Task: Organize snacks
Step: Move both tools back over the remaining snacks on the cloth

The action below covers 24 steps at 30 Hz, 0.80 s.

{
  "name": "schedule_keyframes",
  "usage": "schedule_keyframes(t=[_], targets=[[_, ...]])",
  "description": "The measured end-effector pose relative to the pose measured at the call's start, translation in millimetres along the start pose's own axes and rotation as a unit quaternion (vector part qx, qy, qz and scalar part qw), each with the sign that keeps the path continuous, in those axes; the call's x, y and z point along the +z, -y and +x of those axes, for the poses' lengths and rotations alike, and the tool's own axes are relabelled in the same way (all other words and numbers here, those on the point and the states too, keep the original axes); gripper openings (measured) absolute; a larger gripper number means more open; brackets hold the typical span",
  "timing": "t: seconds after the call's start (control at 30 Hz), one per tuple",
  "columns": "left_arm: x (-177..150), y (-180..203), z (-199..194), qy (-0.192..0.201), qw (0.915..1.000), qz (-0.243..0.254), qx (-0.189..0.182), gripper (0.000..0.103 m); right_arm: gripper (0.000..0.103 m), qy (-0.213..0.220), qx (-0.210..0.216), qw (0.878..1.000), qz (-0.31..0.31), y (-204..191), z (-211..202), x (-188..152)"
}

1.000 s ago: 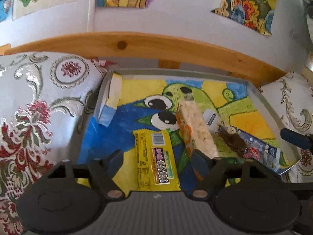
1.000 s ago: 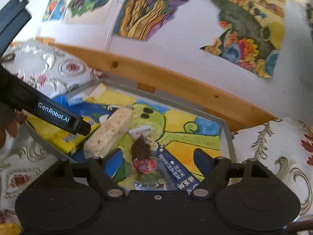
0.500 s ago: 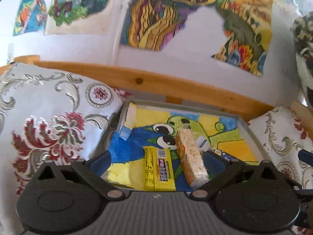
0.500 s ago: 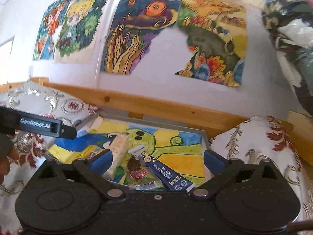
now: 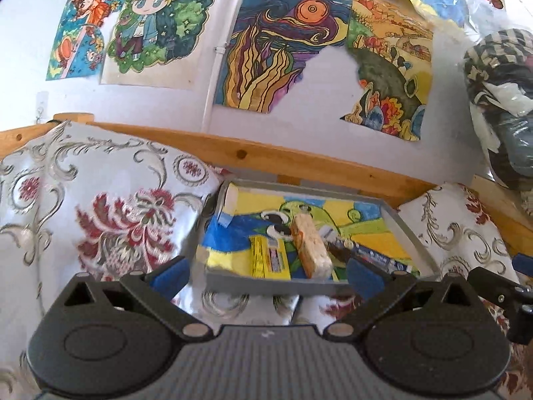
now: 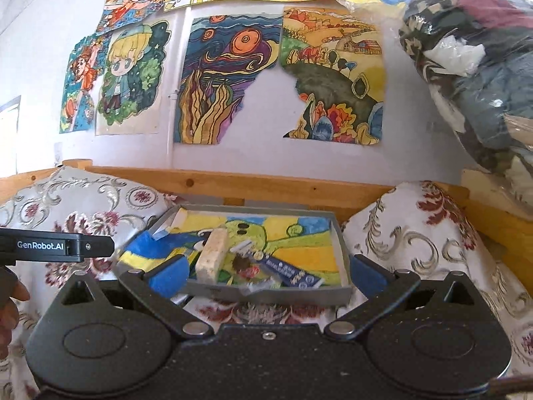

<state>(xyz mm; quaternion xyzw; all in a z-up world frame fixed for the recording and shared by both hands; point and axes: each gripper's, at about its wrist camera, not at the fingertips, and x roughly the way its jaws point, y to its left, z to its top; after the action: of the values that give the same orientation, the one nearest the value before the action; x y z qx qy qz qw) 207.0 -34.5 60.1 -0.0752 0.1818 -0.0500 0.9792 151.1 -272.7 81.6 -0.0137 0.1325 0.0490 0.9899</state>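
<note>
Jaws of both our grippers, left gripper [image 5: 266, 271] and right gripper [image 6: 268, 273], spread wide, empty. Beyond fingertips: grey tray [image 5: 266, 285] holding yellow packet [image 5: 268, 260], rice bar [image 5: 311, 245], blue packet [image 6: 293, 271] (lying loosely, overlapping). We judge gathering done, straightening maybe left.

Both wrist views low, facing the wall, set back from the shared tray [image 5: 266, 286] [image 6: 276, 295], left view leftward
</note>
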Motion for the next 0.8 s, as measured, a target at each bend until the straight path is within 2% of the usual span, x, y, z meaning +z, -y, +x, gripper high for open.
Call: schedule_keyframes(t=[0.5,0.8], targets=[[-48.4,-18.8,-56.1,-0.035,0.9986,-0.008,0.038,0.102,0.102,-0.032,0.022,0.999,-0.008,-27.7,-61.8,-43.4],[-80.2,-27.9,-75.1,-0.056,0.9976,0.007,0.039,0.102,0.102,-0.079,0.024,0.997,-0.007,-34.0,-75.6,-70.4]])
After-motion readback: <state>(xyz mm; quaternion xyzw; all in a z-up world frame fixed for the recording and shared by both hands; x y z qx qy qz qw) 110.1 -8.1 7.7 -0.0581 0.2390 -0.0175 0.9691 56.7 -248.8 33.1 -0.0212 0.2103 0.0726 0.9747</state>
